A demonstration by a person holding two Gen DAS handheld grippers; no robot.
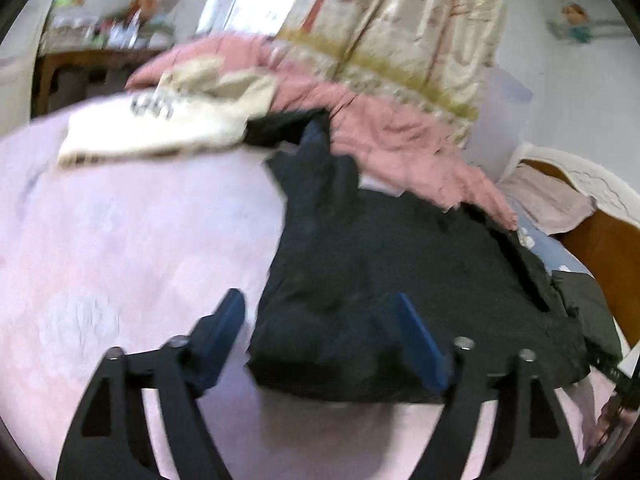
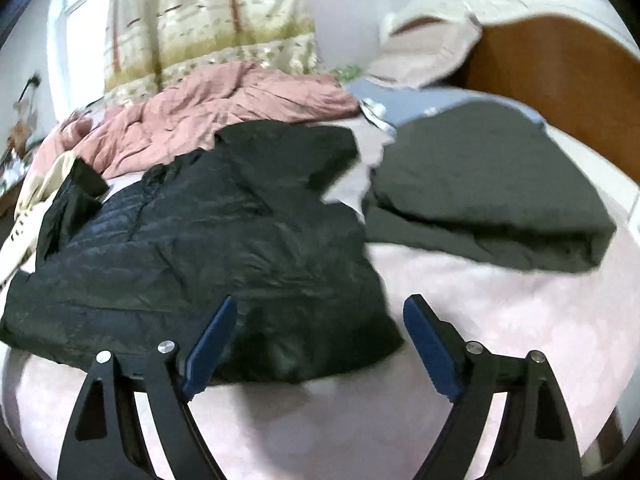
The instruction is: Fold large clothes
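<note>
Black jacket [image 2: 192, 240], seemingly crumpled, on pink bedspread [image 2: 500, 312]

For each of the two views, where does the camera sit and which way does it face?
Left wrist: on the left gripper, angled down over the pink bedsheet at the black quilted jacket; only its open blue-padded fingers show.
Right wrist: on the right gripper, angled down at the jacket's hem and a folded dark grey garment; open fingers show.
Shared: jacket, sheet, rumpled pink blanket.

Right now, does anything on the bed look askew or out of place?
Yes: the black jacket lies rumpled, one sleeve sticking out toward the crumpled pink blanket. The dark green garment beside it looks neatly folded.
</note>
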